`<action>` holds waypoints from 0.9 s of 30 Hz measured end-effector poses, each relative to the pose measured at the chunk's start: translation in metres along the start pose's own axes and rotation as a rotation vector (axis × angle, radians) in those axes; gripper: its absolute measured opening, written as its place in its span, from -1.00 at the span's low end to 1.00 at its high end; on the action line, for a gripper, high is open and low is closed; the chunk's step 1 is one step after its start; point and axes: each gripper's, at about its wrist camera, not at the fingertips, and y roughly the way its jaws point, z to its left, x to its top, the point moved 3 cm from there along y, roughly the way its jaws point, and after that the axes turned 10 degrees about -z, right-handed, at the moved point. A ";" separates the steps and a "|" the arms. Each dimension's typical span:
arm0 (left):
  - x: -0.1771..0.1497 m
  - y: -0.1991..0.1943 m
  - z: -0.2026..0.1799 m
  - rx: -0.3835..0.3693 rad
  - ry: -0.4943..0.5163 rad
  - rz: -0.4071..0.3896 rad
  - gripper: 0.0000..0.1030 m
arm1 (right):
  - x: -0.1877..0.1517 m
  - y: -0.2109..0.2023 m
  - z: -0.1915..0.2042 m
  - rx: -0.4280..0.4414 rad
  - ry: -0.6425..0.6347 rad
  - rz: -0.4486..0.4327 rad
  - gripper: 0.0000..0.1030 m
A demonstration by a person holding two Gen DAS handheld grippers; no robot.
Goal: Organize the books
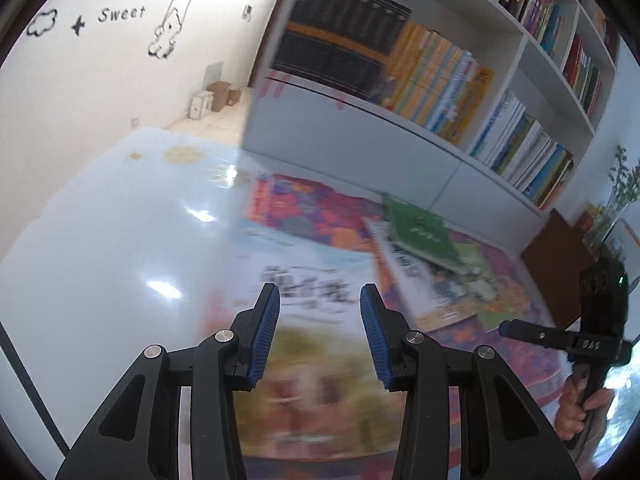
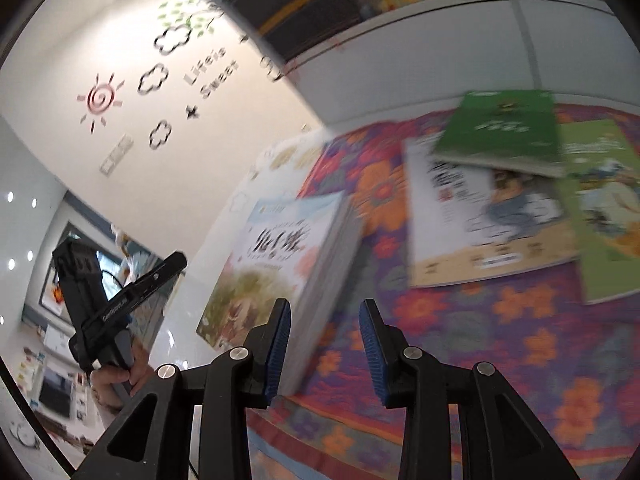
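With both the left tongs (image 1: 320, 300) and right tongs (image 2: 325, 314) released and empty, clamp the thick pale picture book (image 2: 280, 264) by its page edge before lifting it off the floral cloth (image 2: 500, 340).

White wall (image 1: 80, 92) with black decals: clouds, star, "Life is Sweet" lettering (image 1: 126, 2), bear on swing (image 1: 164, 36). Red spiral sun decal (image 2: 98, 98) in right wrist view. Cardboard boxes (image 1: 218, 96) on floor by wall. Glossy pale tabletop (image 1: 120, 240); floral cloth (image 2: 500, 340) over part. Potted plant (image 1: 624, 180) at right.
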 end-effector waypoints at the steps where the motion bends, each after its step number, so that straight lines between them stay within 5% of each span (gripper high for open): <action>1: 0.001 0.006 -0.013 -0.015 -0.015 0.014 -0.23 | 0.005 -0.010 -0.010 -0.006 0.008 -0.016 -0.34; 8: -0.019 0.074 -0.138 -0.142 0.058 0.123 -0.23 | 0.030 -0.085 -0.114 -0.124 0.109 -0.113 -0.33; 15: -0.078 0.153 -0.242 -0.234 0.077 0.248 -0.23 | 0.035 -0.128 -0.230 -0.226 0.199 -0.237 -0.32; 22: -0.133 0.213 -0.274 -0.226 0.099 0.354 -0.23 | 0.035 -0.122 -0.295 -0.222 0.295 -0.268 -0.32; 27: -0.145 0.215 -0.266 -0.253 0.085 0.319 -0.21 | 0.030 -0.121 -0.309 -0.239 0.317 -0.285 -0.32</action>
